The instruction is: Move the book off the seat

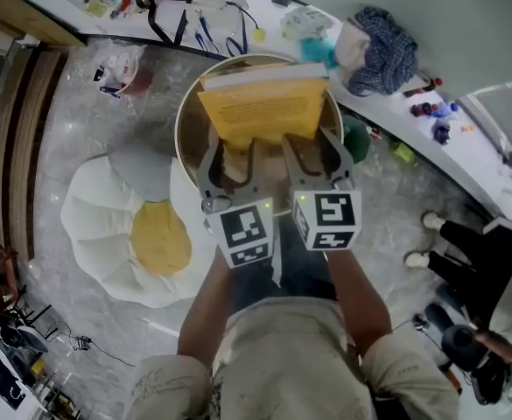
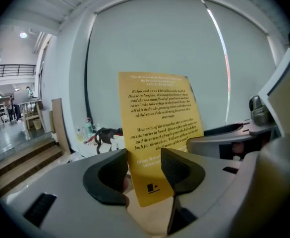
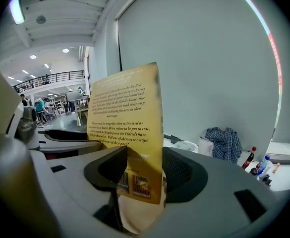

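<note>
A yellow book [image 1: 263, 103] with printed text on its back cover stands raised over a round tan seat [image 1: 188, 129], seen from above in the head view. Both grippers hold it by its lower edge, side by side. My left gripper [image 1: 229, 160] is shut on the book's left part, and the cover [image 2: 159, 118] rises from between its dark pads [image 2: 112, 175]. Shut on the right part is my right gripper [image 1: 312, 151], with the book [image 3: 127, 118] standing edge-on between its jaws. Each gripper's midpoint lies on the book: left gripper [image 2: 145, 170], right gripper [image 3: 144, 170].
A white flower-shaped cushion [image 1: 98, 234] with a yellow centre lies on the floor to the left of the seat. Behind runs a white counter [image 1: 466, 147] with a blue checked cloth [image 1: 382, 46], bottles and clutter. A person's legs [image 1: 466, 243] are at the right. Wooden steps [image 1: 10, 147] are at the left.
</note>
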Tool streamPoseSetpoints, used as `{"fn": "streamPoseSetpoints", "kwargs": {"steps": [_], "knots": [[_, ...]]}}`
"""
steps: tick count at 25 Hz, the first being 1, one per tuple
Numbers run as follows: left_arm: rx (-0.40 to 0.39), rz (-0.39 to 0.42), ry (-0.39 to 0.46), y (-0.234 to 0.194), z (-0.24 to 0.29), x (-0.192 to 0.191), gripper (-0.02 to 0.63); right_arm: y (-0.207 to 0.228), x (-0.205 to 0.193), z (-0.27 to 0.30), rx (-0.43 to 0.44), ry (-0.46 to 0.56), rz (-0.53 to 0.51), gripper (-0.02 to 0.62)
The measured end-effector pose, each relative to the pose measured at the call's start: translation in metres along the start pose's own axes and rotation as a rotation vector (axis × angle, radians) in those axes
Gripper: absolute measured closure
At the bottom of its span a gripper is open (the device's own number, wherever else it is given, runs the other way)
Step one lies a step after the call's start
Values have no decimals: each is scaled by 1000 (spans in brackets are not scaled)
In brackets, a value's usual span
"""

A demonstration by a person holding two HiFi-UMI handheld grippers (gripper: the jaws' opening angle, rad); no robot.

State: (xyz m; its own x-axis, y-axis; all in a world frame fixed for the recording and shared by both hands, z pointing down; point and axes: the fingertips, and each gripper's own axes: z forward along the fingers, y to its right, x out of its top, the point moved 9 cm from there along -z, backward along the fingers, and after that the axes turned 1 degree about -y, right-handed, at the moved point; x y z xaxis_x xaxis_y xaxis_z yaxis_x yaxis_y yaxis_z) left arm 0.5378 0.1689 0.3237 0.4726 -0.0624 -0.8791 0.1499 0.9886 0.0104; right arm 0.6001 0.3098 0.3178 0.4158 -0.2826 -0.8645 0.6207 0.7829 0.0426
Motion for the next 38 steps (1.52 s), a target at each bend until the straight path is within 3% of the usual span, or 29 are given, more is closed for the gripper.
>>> {"fn": "streamPoseSetpoints", "kwargs": {"steps": [12,23,38], "knots": [[34,-60,-179,36,86,-79,390,56,-78,78,81,-174,-9,362],[40,-109,-333,50,147,-159,390,79,-157,138,128,-329,17,365],[47,-144,-453,63,205,-231,390,104,-234,197,166,-447,10,365]]}}
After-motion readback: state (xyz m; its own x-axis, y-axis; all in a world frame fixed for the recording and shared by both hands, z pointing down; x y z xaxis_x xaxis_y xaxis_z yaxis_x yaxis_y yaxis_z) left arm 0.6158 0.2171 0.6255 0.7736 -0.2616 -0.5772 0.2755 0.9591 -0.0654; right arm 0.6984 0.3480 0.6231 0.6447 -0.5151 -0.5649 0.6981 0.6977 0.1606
